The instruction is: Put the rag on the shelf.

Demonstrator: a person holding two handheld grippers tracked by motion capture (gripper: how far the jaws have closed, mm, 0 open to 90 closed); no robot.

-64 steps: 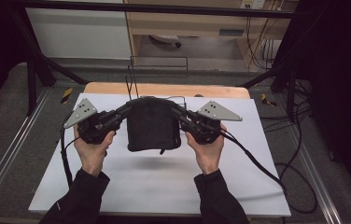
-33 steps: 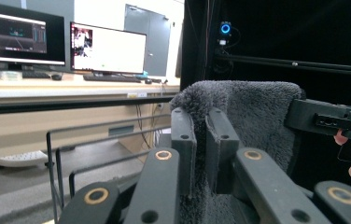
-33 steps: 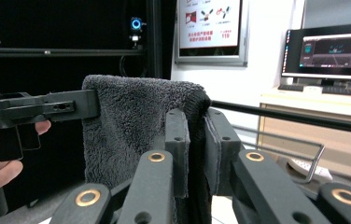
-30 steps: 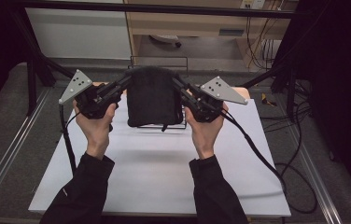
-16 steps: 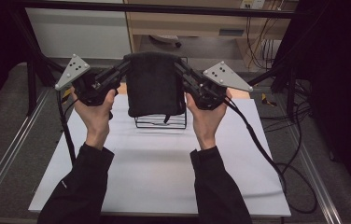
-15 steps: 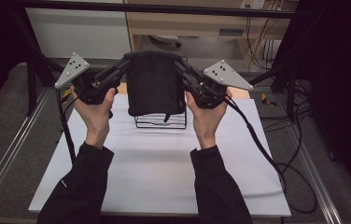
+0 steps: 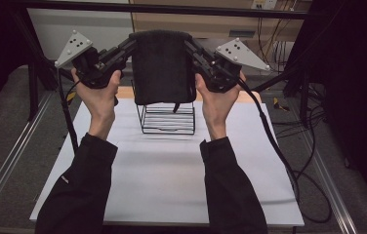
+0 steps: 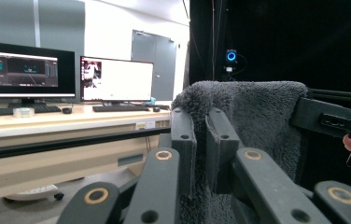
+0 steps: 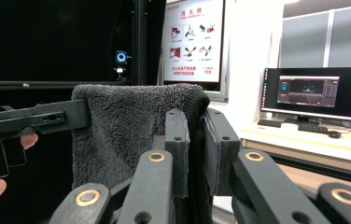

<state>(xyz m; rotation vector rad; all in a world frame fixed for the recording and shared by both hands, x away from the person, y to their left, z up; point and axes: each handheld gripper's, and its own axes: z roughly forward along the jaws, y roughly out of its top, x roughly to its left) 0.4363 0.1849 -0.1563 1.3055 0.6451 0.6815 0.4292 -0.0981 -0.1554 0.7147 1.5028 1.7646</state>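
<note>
Both the left gripper [image 7: 125, 48] and the right gripper [image 7: 194, 48] have their jaws clamped on opposite top corners of the dark grey fluffy towel [image 7: 162, 66], stretching it flat above the black wire rack [image 7: 167, 118] near the worktop's far edge, seemingly ready for draping.

A lab: desk monitors [image 8: 26, 70], a wall poster [image 9: 193, 37], black-curtained rig

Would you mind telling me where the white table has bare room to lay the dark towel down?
The white table is bare between the wire rack and the near edge, and either side of the rack. It is crowded only at the rack, under the hanging towel.
</note>
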